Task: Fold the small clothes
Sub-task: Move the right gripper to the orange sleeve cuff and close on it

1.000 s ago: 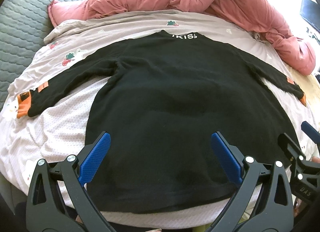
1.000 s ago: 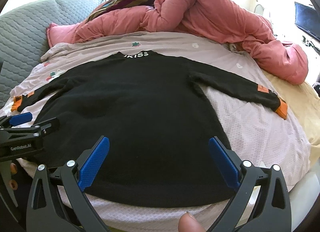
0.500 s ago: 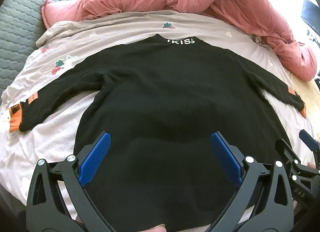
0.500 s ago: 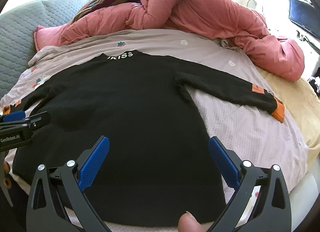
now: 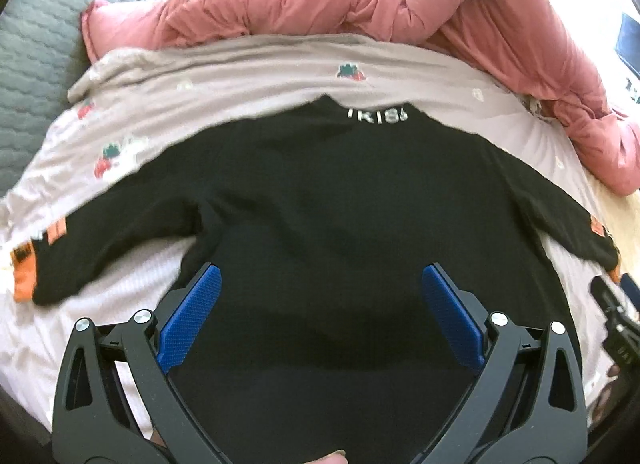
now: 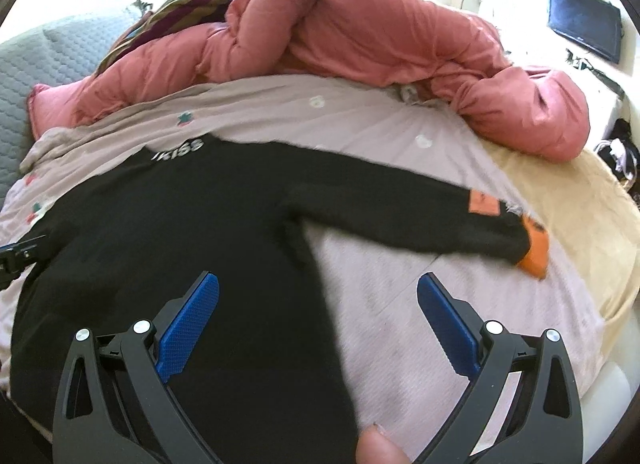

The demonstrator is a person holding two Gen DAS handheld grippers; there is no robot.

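Note:
A black long-sleeved sweater (image 5: 328, 216) with white collar lettering and orange cuffs lies flat on the bed, sleeves spread out; it also shows in the right wrist view (image 6: 172, 248). My left gripper (image 5: 320, 288) is open and empty, low over the sweater's lower body. My right gripper (image 6: 318, 296) is open and empty over the sweater's right side edge, below the armpit. The right sleeve (image 6: 420, 212) reaches to the right, ending in an orange cuff (image 6: 534, 252). The left sleeve (image 5: 100, 236) ends in an orange cuff (image 5: 24, 276). The hem is hidden below both views.
A pale pink sheet (image 5: 260, 76) with strawberry prints covers the bed. A bunched pink duvet (image 6: 360, 40) lies along the far side and right. A grey quilted headboard (image 5: 36, 48) is at the left. A beige blanket (image 6: 572, 204) is at the right edge.
Both grippers have moved forward over the sweater, away from its hem. The right gripper has also shifted right, toward the side edge and right sleeve. Both stay open.

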